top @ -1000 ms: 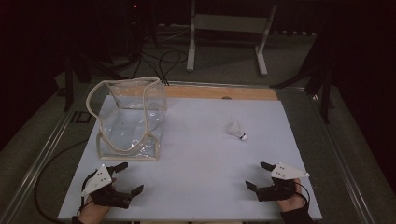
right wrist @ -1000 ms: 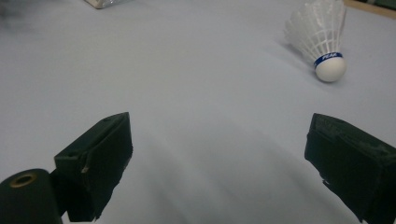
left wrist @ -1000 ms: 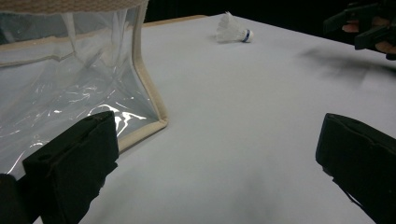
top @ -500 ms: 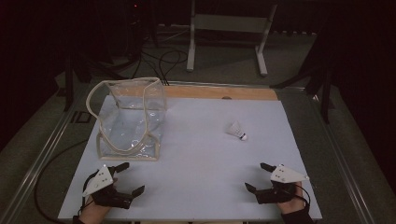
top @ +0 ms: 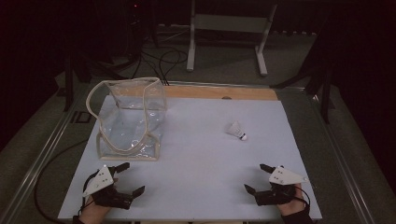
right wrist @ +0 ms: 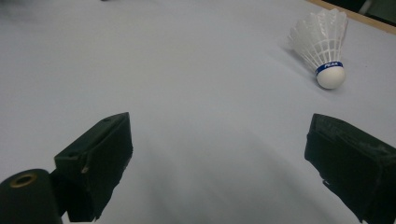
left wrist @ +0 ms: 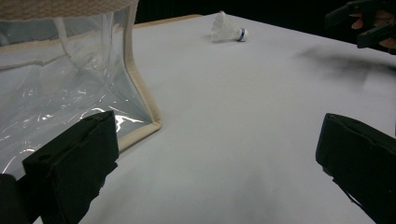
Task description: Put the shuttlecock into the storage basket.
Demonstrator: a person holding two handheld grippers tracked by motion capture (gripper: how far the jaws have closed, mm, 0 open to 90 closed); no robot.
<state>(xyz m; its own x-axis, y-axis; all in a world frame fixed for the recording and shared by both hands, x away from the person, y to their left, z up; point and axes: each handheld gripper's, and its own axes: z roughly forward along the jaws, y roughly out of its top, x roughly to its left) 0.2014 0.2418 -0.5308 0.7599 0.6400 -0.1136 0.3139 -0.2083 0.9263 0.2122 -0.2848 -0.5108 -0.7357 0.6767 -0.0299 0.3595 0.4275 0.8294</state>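
Shuttlecock [right wrist: 326,51] band reads "PEAK"; left tool [top: 127,178], right tool [top: 260,178] wide open, empty.

High view looks down the table [top: 205,154]; gripper views skim it (sharing the shuttlecock [top: 236,130]).

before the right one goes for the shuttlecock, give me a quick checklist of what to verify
1. Right hand-held gripper open and holding nothing: ok.
2. Left hand-held gripper open and holding nothing: ok.
3. Shuttlecock lying on its side on the table, apart from both grippers: ok.
4. Bare table between the right jaws and the shuttlecock, nothing in the way: ok.
5. Clear bag standing upright with its mouth open: ok.
6. Whether the soft bag will hold its shape: cannot tell.
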